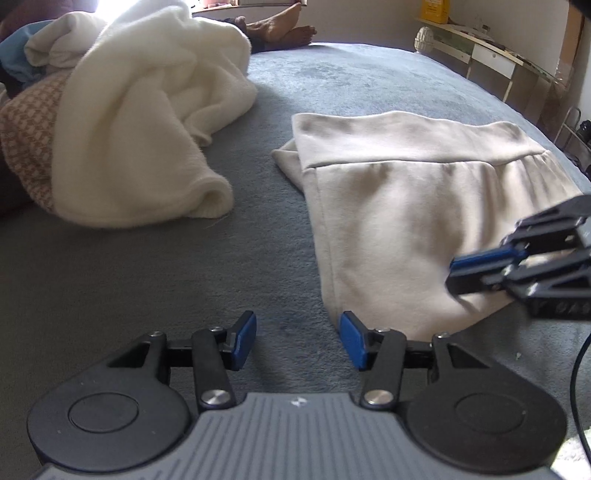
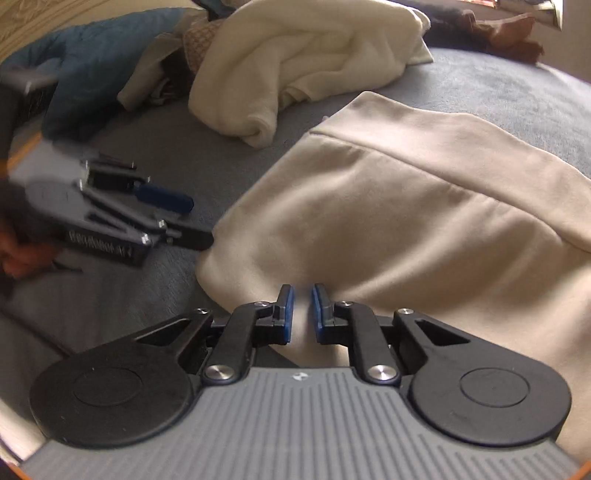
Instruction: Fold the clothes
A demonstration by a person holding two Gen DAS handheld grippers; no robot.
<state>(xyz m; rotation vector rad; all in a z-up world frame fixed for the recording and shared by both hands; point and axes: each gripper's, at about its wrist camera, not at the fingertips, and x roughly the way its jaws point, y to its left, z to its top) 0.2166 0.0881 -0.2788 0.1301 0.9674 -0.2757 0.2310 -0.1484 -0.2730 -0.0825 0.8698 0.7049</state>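
A beige garment (image 1: 406,206) with a wide waistband lies partly folded on the grey bed cover (image 1: 147,277). In the right wrist view the same beige garment (image 2: 406,206) fills the middle, and my right gripper (image 2: 302,314) is shut on a pinched ridge of its near edge. From the left wrist view my right gripper (image 1: 455,277) comes in from the right over the garment's lower corner. My left gripper (image 1: 298,339) is open and holds nothing, just left of the garment's near corner. The right wrist view shows my left gripper (image 2: 199,221) beside the garment's left edge.
A crumpled white fleece (image 1: 147,122) lies at the left, over a pink patterned cloth (image 1: 26,147). A blue quilted jacket (image 2: 92,74) lies behind it. A person's bare feet (image 1: 284,26) rest at the far edge. A white desk (image 1: 487,48) stands beyond the bed at the right.
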